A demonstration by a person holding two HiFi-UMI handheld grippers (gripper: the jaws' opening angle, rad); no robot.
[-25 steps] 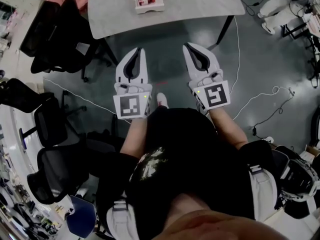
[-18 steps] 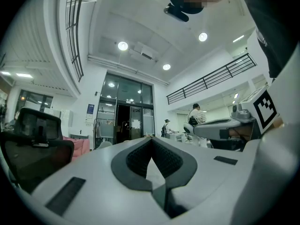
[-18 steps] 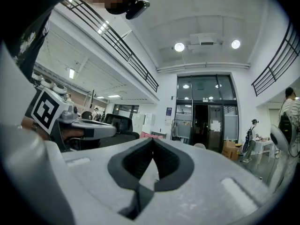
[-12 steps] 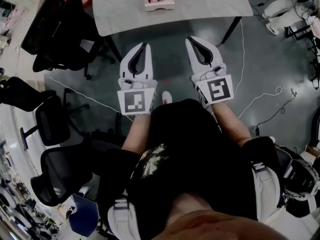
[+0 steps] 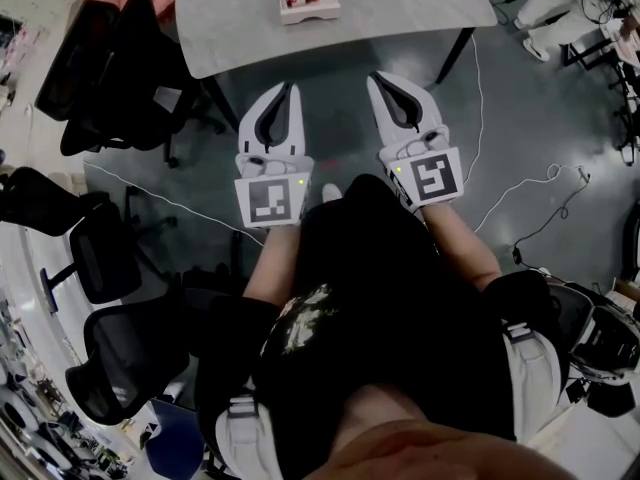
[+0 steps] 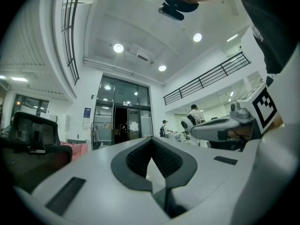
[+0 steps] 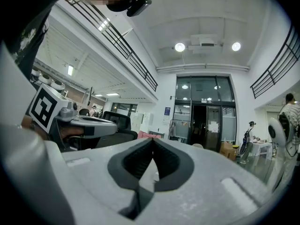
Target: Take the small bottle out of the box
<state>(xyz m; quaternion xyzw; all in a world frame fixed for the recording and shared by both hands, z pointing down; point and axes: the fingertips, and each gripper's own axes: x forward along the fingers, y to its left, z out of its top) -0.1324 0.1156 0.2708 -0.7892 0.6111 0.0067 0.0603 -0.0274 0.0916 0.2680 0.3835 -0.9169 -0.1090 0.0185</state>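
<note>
The small bottle [image 5: 297, 0] is lying inside the white box [image 5: 322, 12], and I'm seeing it only as a small red shape, too small to read further. The box is sitting on the grey table [image 5: 400, 8] at the top of the head view.

I'm holding both grippers over the dark floor [image 5: 520, 118], short of the table's near edge and well apart from the box. The left gripper [image 5: 291, 88] is pointing toward the table with its jaws closed tip to tip; in the left gripper view [image 6: 151, 138] the dark pads are meeting at the front and nothing is sitting between them. The right gripper [image 5: 376, 77] is running alongside it, the two near each other without touching, and its jaws are pressed together as well; the right gripper view [image 7: 152, 139] is showing only a bare hollow behind the closed tips.

Each gripper is carrying its marker cube [image 5: 272, 200] at the rear. Black office chairs [image 5: 110, 68] are standing left of the table, and a white cable [image 5: 150, 190] is trailing across the floor beside them.
</note>
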